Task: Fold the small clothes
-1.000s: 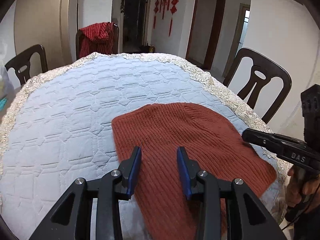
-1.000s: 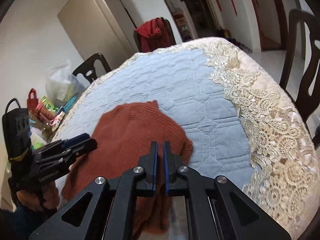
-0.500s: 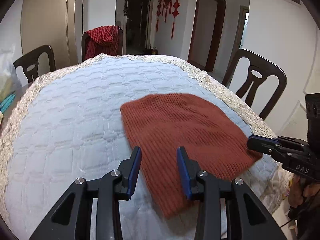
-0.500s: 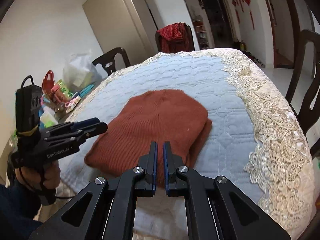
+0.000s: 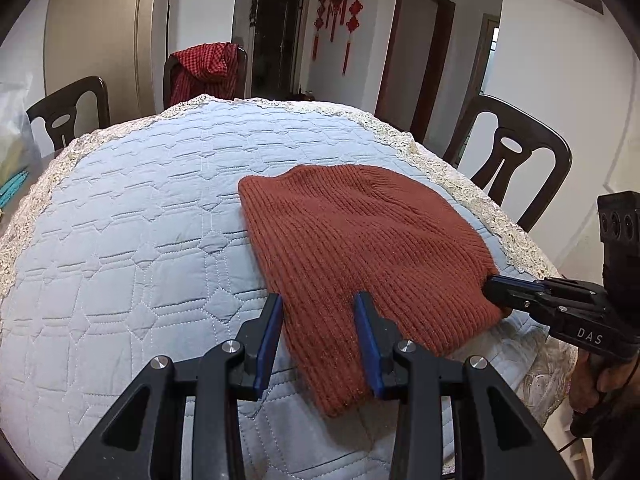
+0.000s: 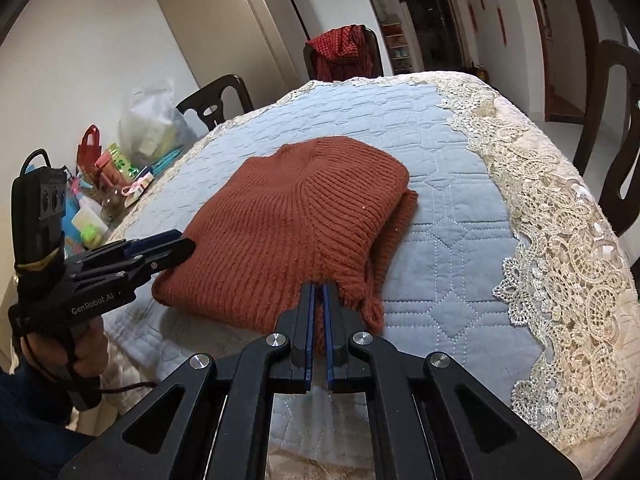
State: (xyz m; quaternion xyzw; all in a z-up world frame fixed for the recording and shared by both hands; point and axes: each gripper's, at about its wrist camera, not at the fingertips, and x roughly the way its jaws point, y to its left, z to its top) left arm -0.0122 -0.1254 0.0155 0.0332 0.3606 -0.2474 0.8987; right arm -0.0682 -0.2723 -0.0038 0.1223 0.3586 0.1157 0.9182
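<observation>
A rust-red knitted garment (image 5: 360, 248) lies folded on the blue quilted tablecloth (image 5: 132, 240); it also shows in the right wrist view (image 6: 288, 220). My left gripper (image 5: 319, 312) is open and empty, its fingers over the garment's near left corner. In the right wrist view the left gripper (image 6: 180, 246) hovers at the garment's left edge. My right gripper (image 6: 317, 292) is shut on the garment's near edge, a strip of knit pinched between the pads. In the left wrist view the right gripper (image 5: 494, 290) sits at the garment's right corner.
Dark wooden chairs (image 5: 512, 160) stand around the round table; one (image 5: 204, 72) carries a red checked cloth. The cloth has a lace border (image 6: 560, 240). Bags and small items (image 6: 120, 168) clutter the table's left side.
Both grippers drew back toward the near table edge, and the garment shifted with the right gripper. The left gripper stayed open, the right stayed shut.
</observation>
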